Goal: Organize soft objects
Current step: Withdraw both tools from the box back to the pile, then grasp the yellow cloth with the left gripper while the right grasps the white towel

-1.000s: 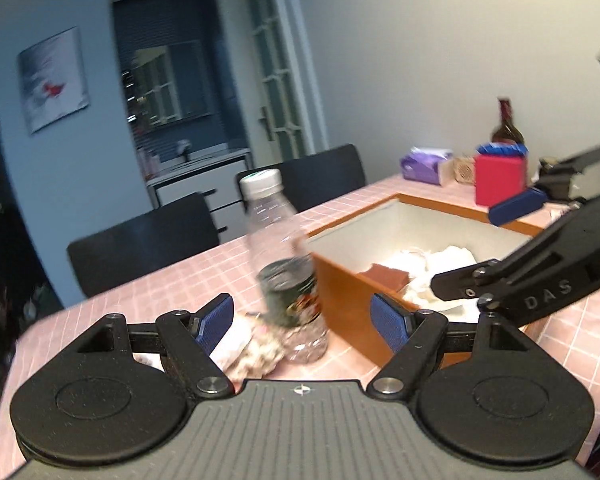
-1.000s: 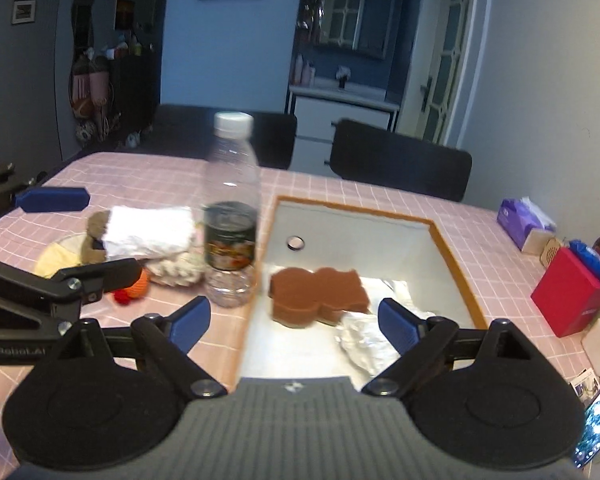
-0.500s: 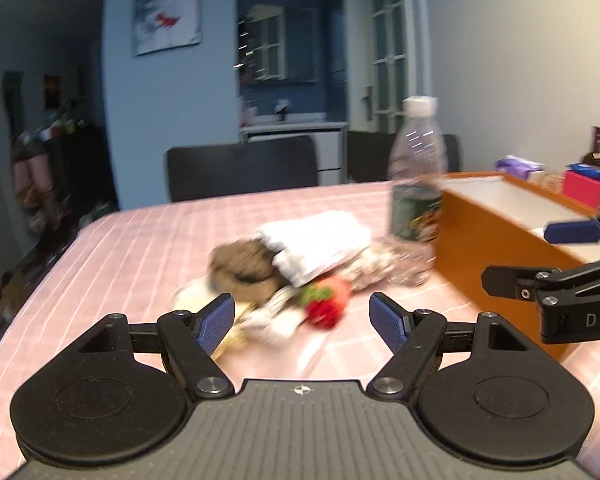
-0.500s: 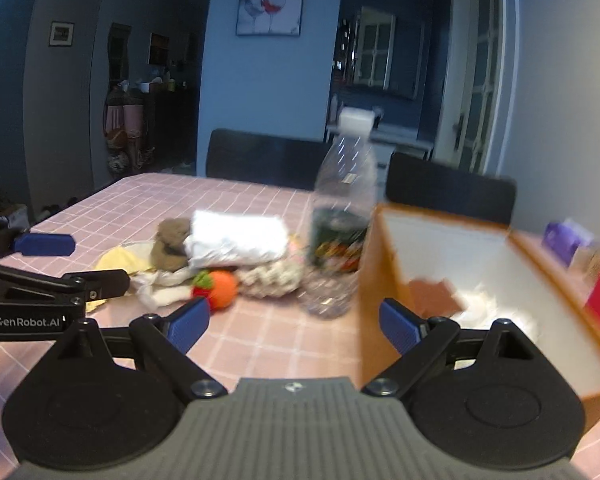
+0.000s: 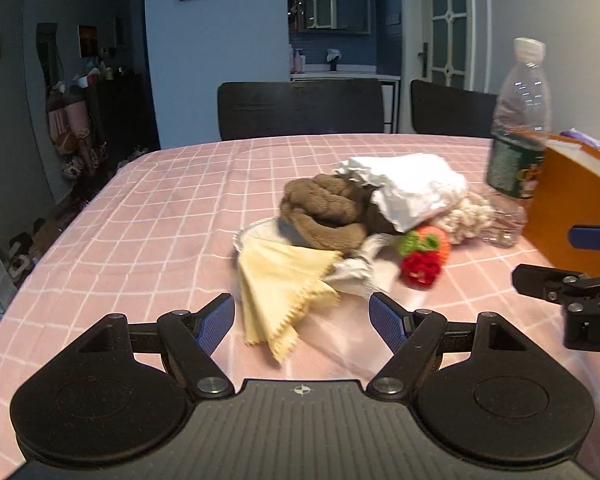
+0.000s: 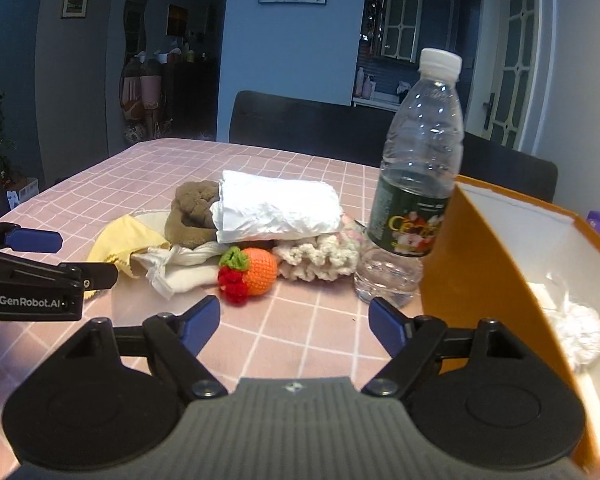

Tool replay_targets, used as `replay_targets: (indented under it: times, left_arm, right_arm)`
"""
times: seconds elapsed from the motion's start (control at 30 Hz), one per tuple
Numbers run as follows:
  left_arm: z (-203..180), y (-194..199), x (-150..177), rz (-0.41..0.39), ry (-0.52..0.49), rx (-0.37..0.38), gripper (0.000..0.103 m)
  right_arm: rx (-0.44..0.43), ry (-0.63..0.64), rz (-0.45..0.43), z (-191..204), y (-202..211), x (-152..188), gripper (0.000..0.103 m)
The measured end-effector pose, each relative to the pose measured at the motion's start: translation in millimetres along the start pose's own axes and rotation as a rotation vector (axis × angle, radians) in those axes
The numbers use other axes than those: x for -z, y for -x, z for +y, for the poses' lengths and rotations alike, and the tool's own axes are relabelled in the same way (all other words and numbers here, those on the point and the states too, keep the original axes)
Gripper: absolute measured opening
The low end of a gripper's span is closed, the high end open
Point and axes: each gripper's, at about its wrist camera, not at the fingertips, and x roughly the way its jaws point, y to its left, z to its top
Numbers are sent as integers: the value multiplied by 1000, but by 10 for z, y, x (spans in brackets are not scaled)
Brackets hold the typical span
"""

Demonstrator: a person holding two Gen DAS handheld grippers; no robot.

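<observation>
A pile of soft things lies on the pink checked tablecloth: a yellow cloth (image 5: 284, 280) (image 6: 128, 240), a brown knit roll (image 5: 324, 208) (image 6: 194, 208), a white crumpled cloth (image 5: 408, 188) (image 6: 276, 210), an orange and red crochet toy (image 5: 424, 252) (image 6: 252, 272) and a cream crochet piece (image 6: 320, 258). My left gripper (image 5: 302, 322) is open and empty just in front of the yellow cloth. My right gripper (image 6: 294, 322) is open and empty in front of the crochet toy. An orange box (image 6: 496, 248) at the right holds white soft items (image 6: 576, 328).
A clear plastic water bottle (image 6: 416, 184) (image 5: 516, 140) stands upright between the pile and the orange box (image 5: 572, 196). Black chairs (image 5: 300, 108) stand at the table's far edge. The table's left edge (image 5: 60, 240) drops to the floor.
Both grippers have swung left, away from the box and toward the pile of soft things. Both stay open and empty.
</observation>
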Motion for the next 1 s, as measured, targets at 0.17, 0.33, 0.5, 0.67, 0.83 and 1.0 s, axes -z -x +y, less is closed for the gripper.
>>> replay_targets:
  times: [0.17,0.33,0.5,0.67,0.83,1.0]
  left_arm:
    - [109,-245,-75,27,-5,-38,75]
    - [187,-424,-84,77,23,-12,77]
    - [178,-480,-97,76,23,-12,37]
    - [273,-462,-116,85,98,21,4]
    - [338,-266,-256,19,114,3,4]
    - [320,-263,-446,-15,101,-1,4]
  right_arm:
    - [-10,6,21,57,-199,-47,80]
    - [-53,-4,45,130,-353,-45,80]
    - [-65,14,37,187,-418,-80,80]
    - [-65,12,-11,175,-451,-228,80]
    - [-67,27,-41,200,-623,-394,92]
    - [-71,5,-61,181,-880,-531,92]
